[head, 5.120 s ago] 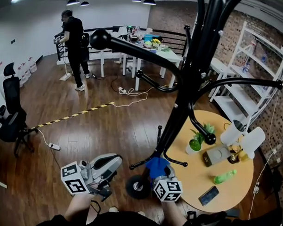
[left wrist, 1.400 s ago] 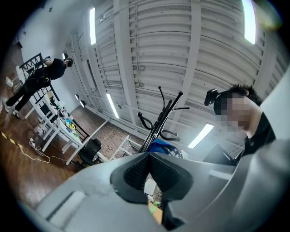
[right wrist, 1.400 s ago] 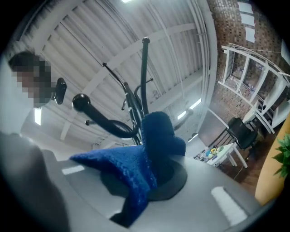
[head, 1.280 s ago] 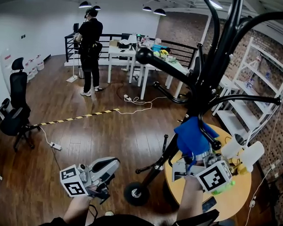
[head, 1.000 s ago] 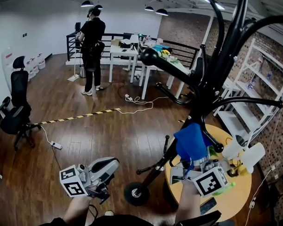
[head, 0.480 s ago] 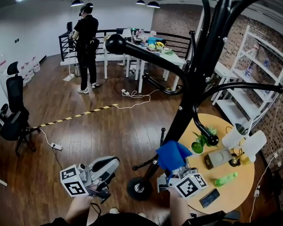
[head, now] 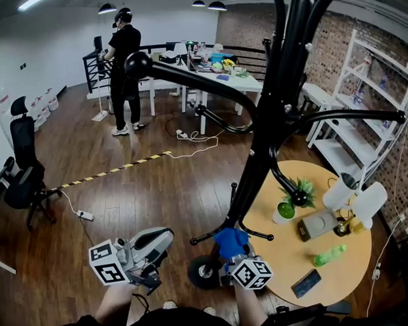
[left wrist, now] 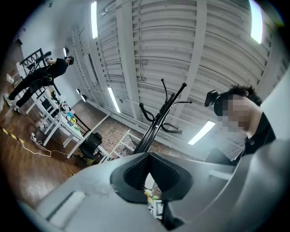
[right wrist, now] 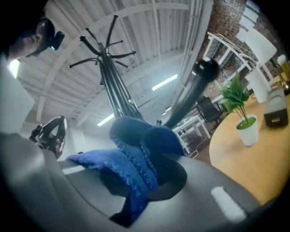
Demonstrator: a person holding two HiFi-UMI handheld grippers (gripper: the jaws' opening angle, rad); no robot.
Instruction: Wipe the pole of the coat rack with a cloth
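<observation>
Now the cloth (head: 231,238) is pinched by the right gripper (head: 235,255); the left gripper (head: 160,239) is closed, empty; the pole (head: 257,166) should be rubbed firmly.

Your left tongs (head: 165,237) have a smooth, rounded light-grey shell with black fittings underneath, and a white cube (head: 108,262) printed with black square markers sits at the hand end. Your right tongs (head: 231,255) carry a second marker cube (head: 251,273) of the same kind. From their own cameras both shells look pale grey, and the left shows black ribbed pads (left wrist: 135,171) lining a V-shaped notch. You wear a black top (head: 178,321) and a black head-mounted camera (left wrist: 212,97)
</observation>
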